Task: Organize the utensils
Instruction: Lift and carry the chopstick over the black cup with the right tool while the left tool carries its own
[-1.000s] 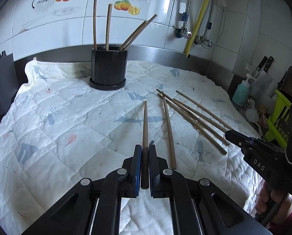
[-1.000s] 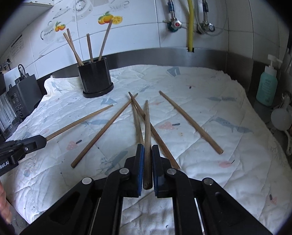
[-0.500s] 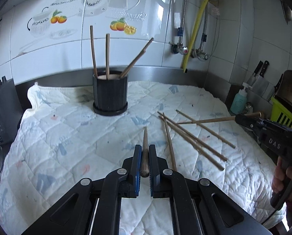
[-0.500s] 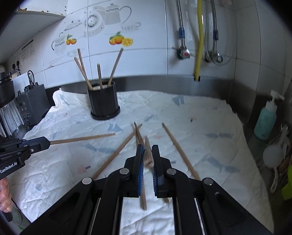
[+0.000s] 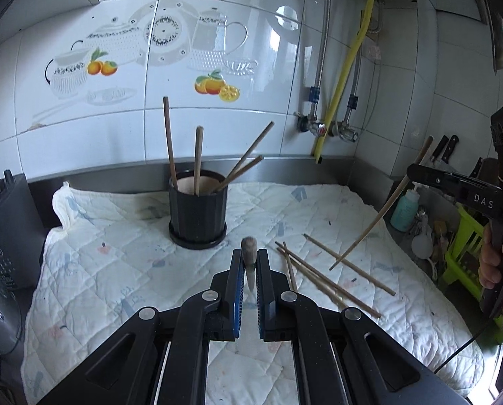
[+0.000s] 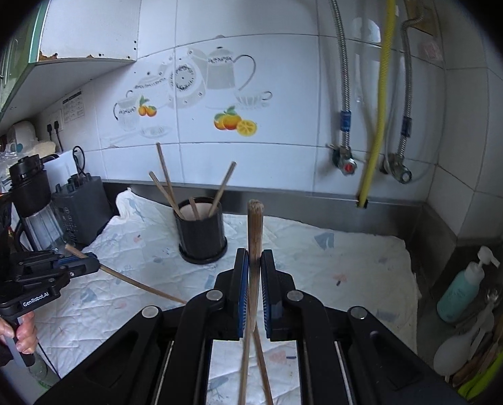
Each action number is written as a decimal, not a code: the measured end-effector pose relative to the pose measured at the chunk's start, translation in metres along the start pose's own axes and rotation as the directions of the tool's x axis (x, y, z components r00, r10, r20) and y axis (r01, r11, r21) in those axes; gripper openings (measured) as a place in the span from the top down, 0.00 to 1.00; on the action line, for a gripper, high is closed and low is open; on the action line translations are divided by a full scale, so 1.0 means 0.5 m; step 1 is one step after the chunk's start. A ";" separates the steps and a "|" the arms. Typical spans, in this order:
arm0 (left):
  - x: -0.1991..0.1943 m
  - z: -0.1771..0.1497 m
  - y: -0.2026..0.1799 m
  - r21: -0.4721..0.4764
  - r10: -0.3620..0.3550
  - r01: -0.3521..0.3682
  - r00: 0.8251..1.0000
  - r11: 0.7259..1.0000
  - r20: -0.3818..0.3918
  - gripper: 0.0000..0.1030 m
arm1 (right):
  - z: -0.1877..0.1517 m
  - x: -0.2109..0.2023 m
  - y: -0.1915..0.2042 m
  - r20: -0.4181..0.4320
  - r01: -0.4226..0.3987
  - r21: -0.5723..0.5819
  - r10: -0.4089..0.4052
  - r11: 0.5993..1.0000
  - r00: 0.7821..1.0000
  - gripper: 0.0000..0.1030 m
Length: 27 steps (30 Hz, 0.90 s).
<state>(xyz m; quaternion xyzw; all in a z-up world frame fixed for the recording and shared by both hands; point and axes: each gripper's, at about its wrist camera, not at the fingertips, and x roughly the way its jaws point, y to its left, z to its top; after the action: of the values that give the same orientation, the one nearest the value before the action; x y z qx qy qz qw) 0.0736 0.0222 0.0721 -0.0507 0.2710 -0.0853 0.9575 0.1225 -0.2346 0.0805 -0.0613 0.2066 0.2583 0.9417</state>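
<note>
In the left wrist view my left gripper [image 5: 250,254] is shut on a wooden chopstick [image 5: 249,256], seen nearly end-on above the cloth. Beyond it stands the black utensil holder [image 5: 197,214] with several chopsticks inside. Several loose chopsticks [image 5: 325,280] lie on the cloth to the right. My right gripper [image 5: 412,170] hangs at the far right, clamped on a tilted chopstick [image 5: 379,216]. In the right wrist view the right gripper [image 6: 255,254] grips its chopstick [image 6: 254,229] upright, with the holder [image 6: 201,233] just left behind it. The left gripper [image 6: 94,263] is there at the left with its chopstick [image 6: 140,285].
A white quilted cloth [image 5: 116,270] covers the counter. A dark appliance [image 5: 5,236] stands at the left edge. A soap bottle [image 6: 460,293], a green rack [image 5: 460,253] and knives crowd the right corner. A yellow pipe [image 5: 346,77] and valves run down the tiled wall.
Both grippers have risen, each lifting its chopstick off the cloth. The chopsticks now tilt up in the air, and the holder looks nearer and lower in both views.
</note>
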 end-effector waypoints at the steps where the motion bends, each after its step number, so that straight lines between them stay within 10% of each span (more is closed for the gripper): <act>1: -0.002 0.010 0.003 0.003 0.006 -0.006 1.000 1.000 0.006 0.94 | 0.007 0.003 0.004 -0.006 -0.010 -0.009 0.010 1.000 1.000 0.91; 27: 0.020 0.355 0.094 0.048 0.160 -0.179 0.952 0.983 0.262 0.94 | 0.249 0.128 0.140 0.156 -0.135 -0.141 0.156 0.981 0.975 0.91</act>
<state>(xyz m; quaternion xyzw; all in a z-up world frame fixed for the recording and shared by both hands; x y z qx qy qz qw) 0.1819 0.0752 0.2107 -0.0037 0.1445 -0.0052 0.9895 0.1813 -0.1171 0.1657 -0.0849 0.1139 0.3437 0.9283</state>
